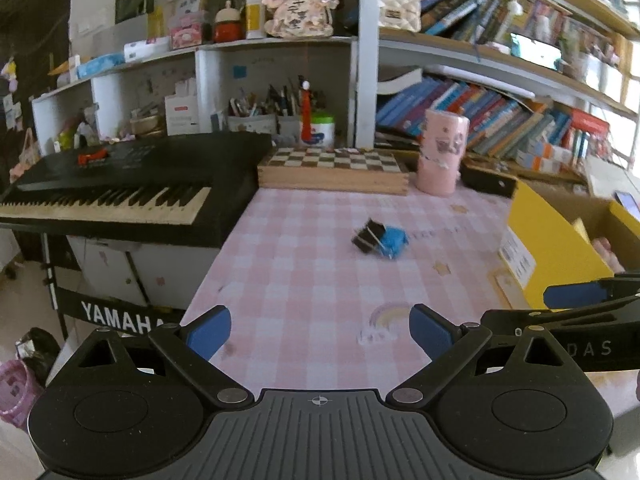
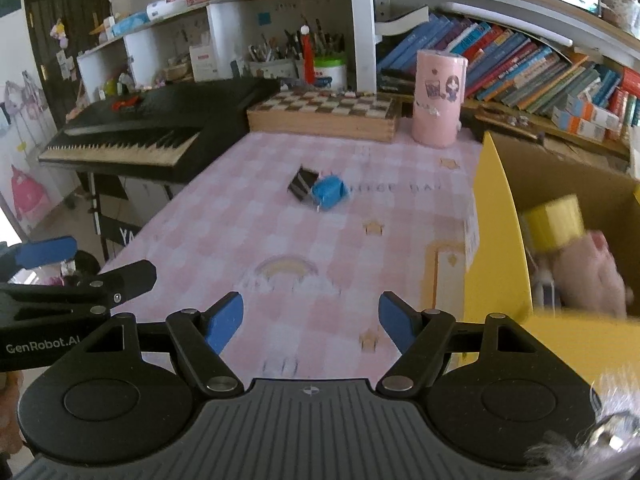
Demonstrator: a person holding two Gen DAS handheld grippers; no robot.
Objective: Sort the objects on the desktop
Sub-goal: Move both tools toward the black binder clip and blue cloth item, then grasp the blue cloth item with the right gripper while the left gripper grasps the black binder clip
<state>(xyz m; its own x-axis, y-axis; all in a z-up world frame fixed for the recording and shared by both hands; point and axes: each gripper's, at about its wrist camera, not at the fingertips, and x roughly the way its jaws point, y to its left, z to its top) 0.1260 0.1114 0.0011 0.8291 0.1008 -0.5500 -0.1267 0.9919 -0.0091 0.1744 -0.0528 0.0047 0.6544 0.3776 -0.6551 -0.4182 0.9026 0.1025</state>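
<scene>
Clips lie mid-table on the pink checked cloth point(image 1: 304, 272): a black clip point(image 1: 368, 236) touching a blue clip point(image 1: 394, 242), the black one at the blue one's 9 o'clock. From your left gripper point(image 1: 320, 330) they sit at about 12 o'clock, slightly toward 1, well apart from the fingers; from your right gripper point(image 2: 311, 318) they also sit near 12 o'clock. Your left gripper hangs over the near edge of the table with its blue pads point(image 1: 210, 334) spread wide and nothing between them. Your right gripper is likewise spread, pads point(image 2: 224, 320) apart and bare, over the rainbow print point(image 2: 286, 270) on the cloth. Each gripper shows in the other's view: the right one at 3 o'clock in the left view, the left one at 9 o'clock in the right view, so the two are side by side. A yellow box point(image 2: 496, 240) stands open at your right gripper's 2 o'clock; inside it you can see a yellow roll point(image 2: 554, 222) against a pink plush point(image 2: 592, 276), both blurred. At the table's far edge, a chessboard box point(image 1: 334, 170) sits at 12 o'clock with a pink tin point(image 1: 442, 152) just beside it toward 1. A Yamaha keyboard point(image 1: 120, 188) stands off the table at 10 o'clock.
</scene>
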